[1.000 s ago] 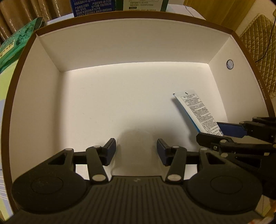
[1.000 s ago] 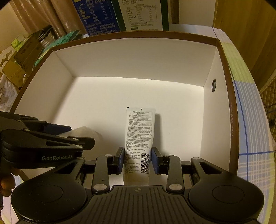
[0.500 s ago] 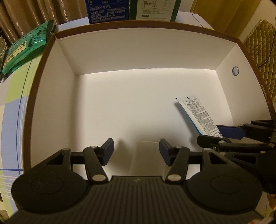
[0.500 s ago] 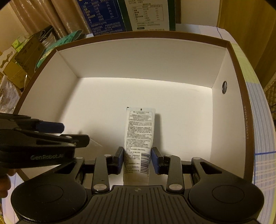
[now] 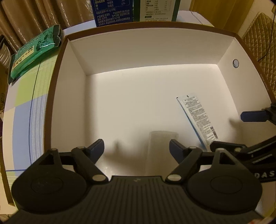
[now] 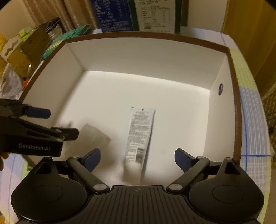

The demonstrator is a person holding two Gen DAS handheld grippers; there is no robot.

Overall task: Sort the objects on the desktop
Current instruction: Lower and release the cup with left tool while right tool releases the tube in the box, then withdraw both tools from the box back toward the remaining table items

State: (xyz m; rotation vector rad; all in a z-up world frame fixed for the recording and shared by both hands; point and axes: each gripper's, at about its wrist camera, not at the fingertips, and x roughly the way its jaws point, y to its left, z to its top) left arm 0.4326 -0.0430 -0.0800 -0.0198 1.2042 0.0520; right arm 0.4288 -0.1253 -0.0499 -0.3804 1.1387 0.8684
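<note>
A white box with a brown rim fills both views. On its floor lies a white tube printed with small text and a barcode, and beside it a pale translucent block. My left gripper hangs over the box with its jaws opening, and the block lies on the floor below, free of the pads. My right gripper also has its jaws opening wide, and the tube lies loose between and below its pads, blurred.
A green packet lies on the checked cloth left of the box. Blue and white printed cartons stand behind it. Cardboard boxes and clutter sit at far left. A quilted chair back is at right.
Both grippers' jaws have spread apart. The right one let go of the tube, which now lies on the box floor. The left one released the pale block and drew back a little.
</note>
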